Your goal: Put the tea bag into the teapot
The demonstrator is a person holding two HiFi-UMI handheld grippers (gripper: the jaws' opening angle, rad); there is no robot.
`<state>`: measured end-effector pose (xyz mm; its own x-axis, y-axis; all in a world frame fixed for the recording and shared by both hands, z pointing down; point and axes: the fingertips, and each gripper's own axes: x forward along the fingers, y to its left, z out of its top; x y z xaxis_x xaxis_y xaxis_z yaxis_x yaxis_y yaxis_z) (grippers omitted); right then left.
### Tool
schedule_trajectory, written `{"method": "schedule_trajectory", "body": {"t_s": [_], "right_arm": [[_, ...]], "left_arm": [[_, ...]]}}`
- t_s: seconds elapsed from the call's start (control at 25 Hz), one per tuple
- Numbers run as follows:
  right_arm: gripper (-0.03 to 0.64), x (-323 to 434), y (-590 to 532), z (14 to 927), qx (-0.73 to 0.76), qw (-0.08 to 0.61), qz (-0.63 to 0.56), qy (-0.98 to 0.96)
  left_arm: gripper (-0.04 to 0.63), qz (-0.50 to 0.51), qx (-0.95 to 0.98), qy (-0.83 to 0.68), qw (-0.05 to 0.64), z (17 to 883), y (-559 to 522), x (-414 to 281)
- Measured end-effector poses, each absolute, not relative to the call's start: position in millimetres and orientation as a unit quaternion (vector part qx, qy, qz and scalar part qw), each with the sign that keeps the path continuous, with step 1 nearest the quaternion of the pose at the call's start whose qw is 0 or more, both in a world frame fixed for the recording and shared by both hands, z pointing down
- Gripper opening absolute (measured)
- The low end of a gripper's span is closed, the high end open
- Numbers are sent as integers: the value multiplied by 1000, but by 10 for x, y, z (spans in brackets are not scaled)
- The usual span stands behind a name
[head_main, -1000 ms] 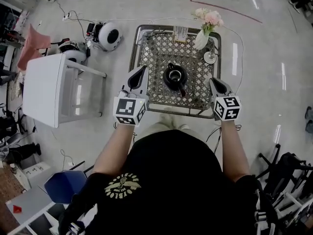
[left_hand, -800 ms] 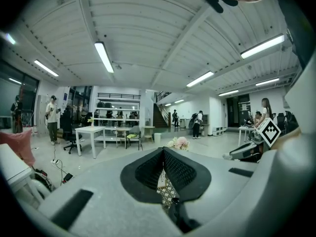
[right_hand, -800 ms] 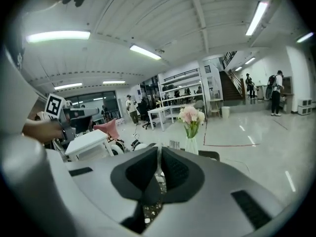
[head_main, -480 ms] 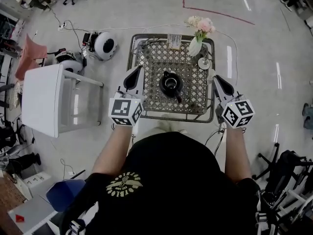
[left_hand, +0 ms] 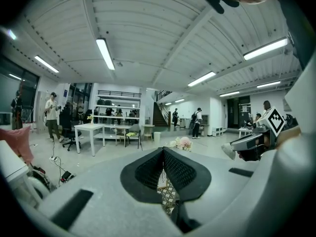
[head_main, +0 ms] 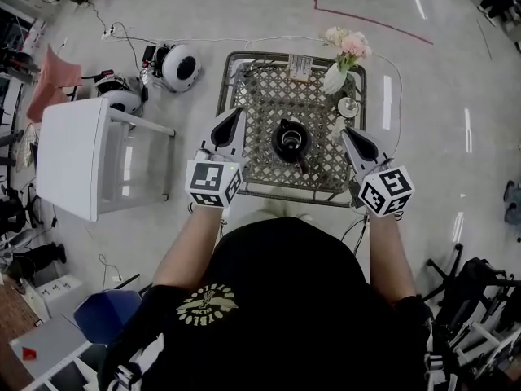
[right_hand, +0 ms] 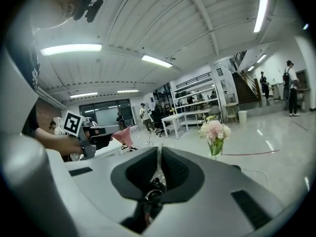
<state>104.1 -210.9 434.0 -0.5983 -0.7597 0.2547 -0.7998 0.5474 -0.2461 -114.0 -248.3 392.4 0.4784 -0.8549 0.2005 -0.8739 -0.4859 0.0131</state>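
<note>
A: Looking for the tea bag (head_main: 337,128)?
B: Pinched in the right claw (head_main: 346,133), just right of the teapot (head_main: 291,140), held high to clear the rim. Left claw (head_main: 238,114) clenched empty, waiting left of it.

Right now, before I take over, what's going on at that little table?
A person stands over a small lattice-top table with tongs in each hand. The right tongs are pinched shut on a small pale thing, apparently the tea bag, held over the table's right side, beside the black teapot. The teapot sits mid-table, its top looks open, and the bag is not in it yet. The left tongs are shut and empty, hovering at the table's left edge.
</note>
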Motion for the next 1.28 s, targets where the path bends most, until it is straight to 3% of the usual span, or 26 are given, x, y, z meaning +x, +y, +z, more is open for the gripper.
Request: {"method": "schedule_trajectory", "body": {"t_s": [0.88, 1.04, 1.28], "right_arm": [[30, 258, -2277, 4440, 356, 73, 196, -911], [120, 184, -2274, 4475, 340, 68, 207, -915], [121, 169, -2266, 4454, 340, 73, 197, -917]], "left_arm": [[-3, 85, 851, -514, 66, 4027, -2666, -1196], [-3, 85, 849, -517, 68, 4056, -2663, -1213], [-3, 82, 848, -519, 68, 4060, -2637, -1238]]}}
